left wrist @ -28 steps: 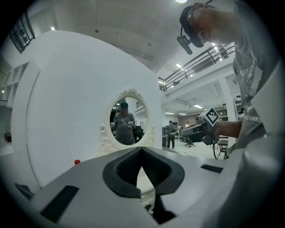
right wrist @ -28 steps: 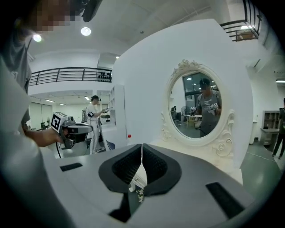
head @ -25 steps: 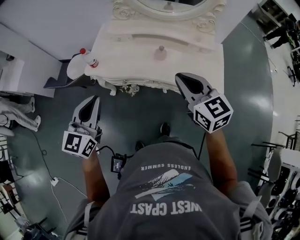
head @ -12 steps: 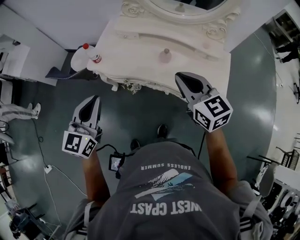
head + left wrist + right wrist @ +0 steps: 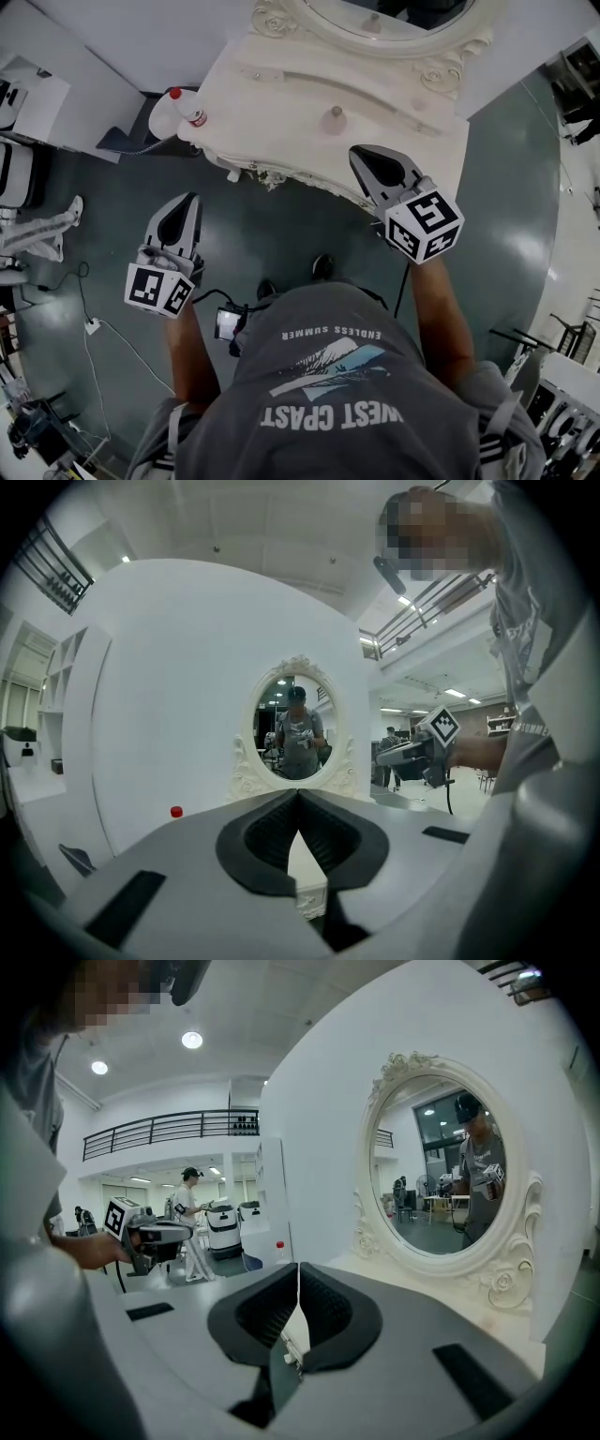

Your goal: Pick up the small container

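Standing at the white dressing table (image 5: 281, 94), you've got both tools clamped right down with nothing in them. On your left gripper (image 5: 181, 206) the jaws meet at the tips and hold nothing, and it hangs over the dark floor (image 5: 262, 225), well short of the table. Your right gripper (image 5: 364, 161) is the same, pinched together and empty, with its nose over the table's front edge. The small container (image 5: 334, 119) sits on the tabletop in front of the oval mirror (image 5: 375, 23), just past that right tip, untouched. A red-capped bottle (image 5: 187, 111) stands at the table's left corner.
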Demonstrator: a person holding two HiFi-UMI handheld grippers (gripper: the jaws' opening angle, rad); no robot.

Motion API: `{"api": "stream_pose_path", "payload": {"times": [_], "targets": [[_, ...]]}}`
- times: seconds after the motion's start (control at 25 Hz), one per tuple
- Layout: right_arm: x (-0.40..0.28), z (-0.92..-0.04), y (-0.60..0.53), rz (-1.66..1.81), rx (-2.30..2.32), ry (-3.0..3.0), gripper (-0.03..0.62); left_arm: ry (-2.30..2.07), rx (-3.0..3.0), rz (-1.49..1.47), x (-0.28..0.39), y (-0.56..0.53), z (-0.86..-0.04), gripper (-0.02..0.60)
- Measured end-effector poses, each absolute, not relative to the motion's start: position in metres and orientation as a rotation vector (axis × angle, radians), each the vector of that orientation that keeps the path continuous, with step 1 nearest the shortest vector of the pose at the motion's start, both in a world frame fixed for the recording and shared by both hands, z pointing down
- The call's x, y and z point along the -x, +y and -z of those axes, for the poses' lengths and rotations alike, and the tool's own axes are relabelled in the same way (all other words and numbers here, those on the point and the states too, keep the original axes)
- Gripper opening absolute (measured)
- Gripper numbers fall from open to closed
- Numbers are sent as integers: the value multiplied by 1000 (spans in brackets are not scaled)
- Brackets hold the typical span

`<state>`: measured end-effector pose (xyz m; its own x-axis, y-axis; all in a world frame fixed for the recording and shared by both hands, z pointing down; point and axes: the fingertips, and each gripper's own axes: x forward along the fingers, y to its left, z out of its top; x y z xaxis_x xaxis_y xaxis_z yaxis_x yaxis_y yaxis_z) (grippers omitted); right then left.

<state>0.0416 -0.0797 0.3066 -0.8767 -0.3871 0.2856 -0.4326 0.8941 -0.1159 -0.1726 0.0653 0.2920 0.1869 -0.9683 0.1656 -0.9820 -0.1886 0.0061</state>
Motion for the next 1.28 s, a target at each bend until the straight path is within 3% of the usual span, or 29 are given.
{"api": "stream_pose_path", "payload": {"times": [0.6, 1.28], "targets": [[-55, -327, -119, -309, -654, -2764, 29, -1890, -2346, -216, 170, 17, -299, 15], [-86, -336, -162, -353, -948, -2627, 29, -1524, -2587, -169, 143, -109, -318, 15]]}}
